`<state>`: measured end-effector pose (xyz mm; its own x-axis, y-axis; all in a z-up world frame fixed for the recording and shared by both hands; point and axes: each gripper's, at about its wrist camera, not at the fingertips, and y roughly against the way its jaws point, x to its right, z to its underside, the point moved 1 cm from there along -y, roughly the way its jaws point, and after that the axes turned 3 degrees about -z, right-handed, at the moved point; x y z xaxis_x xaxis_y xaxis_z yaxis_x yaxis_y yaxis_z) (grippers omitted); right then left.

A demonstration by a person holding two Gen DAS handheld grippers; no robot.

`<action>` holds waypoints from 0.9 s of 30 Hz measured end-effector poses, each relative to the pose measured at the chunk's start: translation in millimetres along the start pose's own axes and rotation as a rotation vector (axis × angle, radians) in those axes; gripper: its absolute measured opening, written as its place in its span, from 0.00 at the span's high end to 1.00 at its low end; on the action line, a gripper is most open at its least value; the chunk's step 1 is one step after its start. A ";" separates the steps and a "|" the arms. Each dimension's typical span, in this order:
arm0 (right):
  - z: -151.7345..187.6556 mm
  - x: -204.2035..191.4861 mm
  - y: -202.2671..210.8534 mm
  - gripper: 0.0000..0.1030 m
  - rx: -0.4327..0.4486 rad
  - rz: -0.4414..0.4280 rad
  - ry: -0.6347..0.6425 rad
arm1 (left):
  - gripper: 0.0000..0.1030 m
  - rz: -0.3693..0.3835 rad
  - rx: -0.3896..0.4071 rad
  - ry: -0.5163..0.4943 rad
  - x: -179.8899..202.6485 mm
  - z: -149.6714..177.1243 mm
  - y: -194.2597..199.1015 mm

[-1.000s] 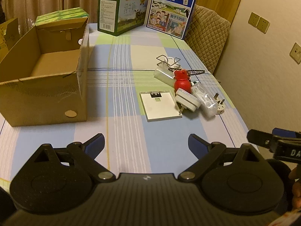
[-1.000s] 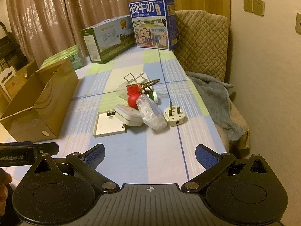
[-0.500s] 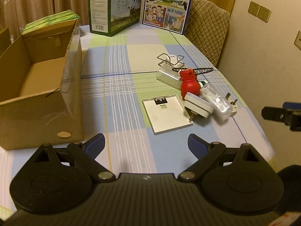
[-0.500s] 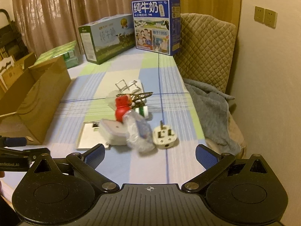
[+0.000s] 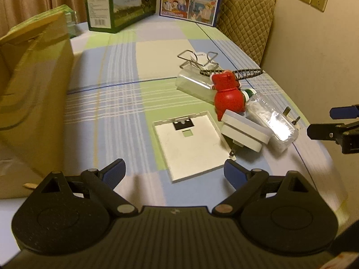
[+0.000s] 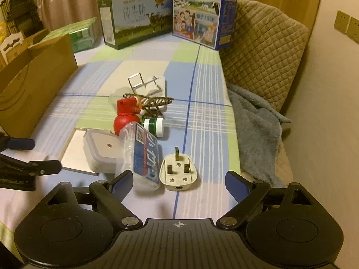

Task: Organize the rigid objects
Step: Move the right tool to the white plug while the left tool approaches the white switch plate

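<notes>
1. Both tongs, left gripper [image 5: 174,171] and right gripper [image 6: 177,182], gape wide, holding nothing.
2. White plug [image 6: 178,171] lies just right of the floss box [image 6: 143,157].
3. Plug: probably light, rigid, smooth; grasp its flat sides.

Red figurine [image 5: 228,96], white plug [image 6: 178,172], blue-green plaid tablecloth [image 5: 116,103].

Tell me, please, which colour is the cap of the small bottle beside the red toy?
The cap is white, over a green band; the right wrist view shows it best.
</notes>
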<state>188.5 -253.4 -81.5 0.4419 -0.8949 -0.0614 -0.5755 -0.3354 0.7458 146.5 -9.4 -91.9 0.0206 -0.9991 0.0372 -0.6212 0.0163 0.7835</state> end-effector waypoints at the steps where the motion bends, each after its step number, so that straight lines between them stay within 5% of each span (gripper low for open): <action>1: 0.3 2.3 -3.7 0.16 -0.003 -0.004 0.000 | 0.08 0.003 -0.003 0.004 2.6 -0.3 -4.5; 16: 2.6 19.1 -23.9 0.15 -0.008 -0.041 -0.025 | 0.03 -0.012 -0.020 -0.006 32.1 -1.1 -44.4; 21: 4.1 16.9 -25.2 0.15 -0.012 -0.069 -0.005 | 0.17 -0.044 -0.007 -0.047 26.5 1.6 -42.2; 27: 4.0 11.2 -29.4 0.15 -0.016 -0.096 0.021 | 0.18 -0.061 -0.014 -0.062 4.3 10.7 -30.5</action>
<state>207.6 -254.7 -106.8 0.5090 -0.8524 -0.1195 -0.5186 -0.4145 0.7478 157.1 -14.7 -122.3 0.0095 -0.9987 -0.0491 -0.6092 -0.0447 0.7918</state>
